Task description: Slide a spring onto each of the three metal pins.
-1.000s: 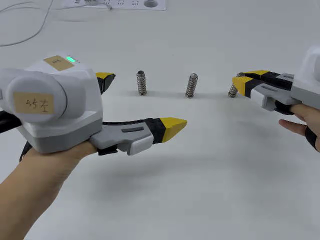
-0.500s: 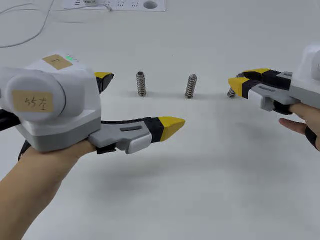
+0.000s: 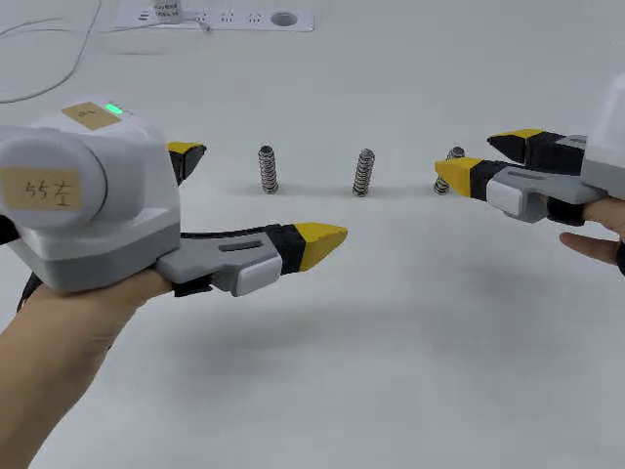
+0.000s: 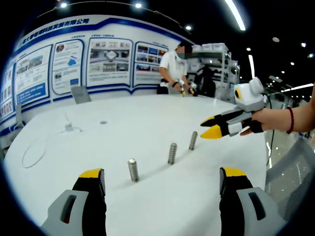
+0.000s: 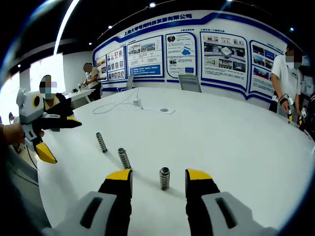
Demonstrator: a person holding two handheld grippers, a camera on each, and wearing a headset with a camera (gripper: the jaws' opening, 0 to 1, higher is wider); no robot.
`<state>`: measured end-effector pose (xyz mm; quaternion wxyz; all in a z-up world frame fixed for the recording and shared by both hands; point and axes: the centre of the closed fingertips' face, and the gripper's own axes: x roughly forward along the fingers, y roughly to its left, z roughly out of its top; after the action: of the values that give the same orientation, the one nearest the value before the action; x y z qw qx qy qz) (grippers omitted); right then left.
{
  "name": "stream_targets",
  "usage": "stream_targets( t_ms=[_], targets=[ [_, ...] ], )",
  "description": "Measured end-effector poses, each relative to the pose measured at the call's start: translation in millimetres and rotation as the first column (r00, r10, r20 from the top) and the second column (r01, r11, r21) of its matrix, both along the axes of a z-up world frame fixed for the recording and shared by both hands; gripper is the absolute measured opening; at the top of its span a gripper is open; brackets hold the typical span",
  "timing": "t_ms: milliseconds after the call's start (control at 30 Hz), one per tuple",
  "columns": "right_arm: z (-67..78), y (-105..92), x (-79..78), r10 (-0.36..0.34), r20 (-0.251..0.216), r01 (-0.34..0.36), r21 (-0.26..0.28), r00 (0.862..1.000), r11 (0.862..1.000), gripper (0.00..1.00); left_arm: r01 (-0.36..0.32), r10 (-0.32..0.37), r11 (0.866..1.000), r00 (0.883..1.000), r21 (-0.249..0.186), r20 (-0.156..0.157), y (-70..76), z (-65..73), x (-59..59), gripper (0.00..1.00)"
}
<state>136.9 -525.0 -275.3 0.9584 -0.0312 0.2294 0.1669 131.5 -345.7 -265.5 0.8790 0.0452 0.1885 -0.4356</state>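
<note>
White workbench, three coiled metal springs seated.
Yellow-tipped right gripper is widening off the last; left gripper is gaping, empty.

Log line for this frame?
left gripper: open | right gripper: open, at right spring | left spring, middle spring: upright on table

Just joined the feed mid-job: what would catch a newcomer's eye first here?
Three springs stand upright in a row on the white table: left spring, middle spring, right spring. The left claw gapes wide in the near foreground, facing the row and holding nothing. The right claw is open too, lined up on the right spring, which shows between its tips in the right gripper view.
</note>
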Motion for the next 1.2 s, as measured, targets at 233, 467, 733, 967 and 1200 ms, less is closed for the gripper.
stream_targets(
  t_ms=[233,467,733,967,1200],
  targets=[
    [4.9,1.0,-14.0,0.021,-0.011,-0.020,0.008,1.000,1.000,0.56,0.008,-0.007,1.000,1.000,0.020,-0.016,4.8,-2.1,-5.7,0.99],
    [5.9,4.7,-31.7,0.046,-0.036,-0.046,0.004,0.998,0.999,0.65,0.008,-0.007,0.999,1.000,0.039,-0.028,11.8,-2.1,-13.0,1.00],
    [4.0,11.8,-51.7,0.069,-0.057,-0.069,0.000,0.996,0.998,0.71,0.002,0.000,0.999,0.999,0.054,-0.037,20.3,-2.4,-20.8,1.00],
    [1.8,19.1,-68.0,0.089,-0.076,-0.089,0.005,0.993,0.996,0.78,0.001,0.003,0.998,0.999,0.066,-0.048,26.2,-2.4,-30.8,1.00],
    [-2.7,21.7,-80.1,0.092,-0.099,-0.092,0.004,0.991,0.996,0.82,-0.006,0.010,0.997,0.998,0.073,-0.066,30.0,-5.6,-36.4,1.00]
  ],
)
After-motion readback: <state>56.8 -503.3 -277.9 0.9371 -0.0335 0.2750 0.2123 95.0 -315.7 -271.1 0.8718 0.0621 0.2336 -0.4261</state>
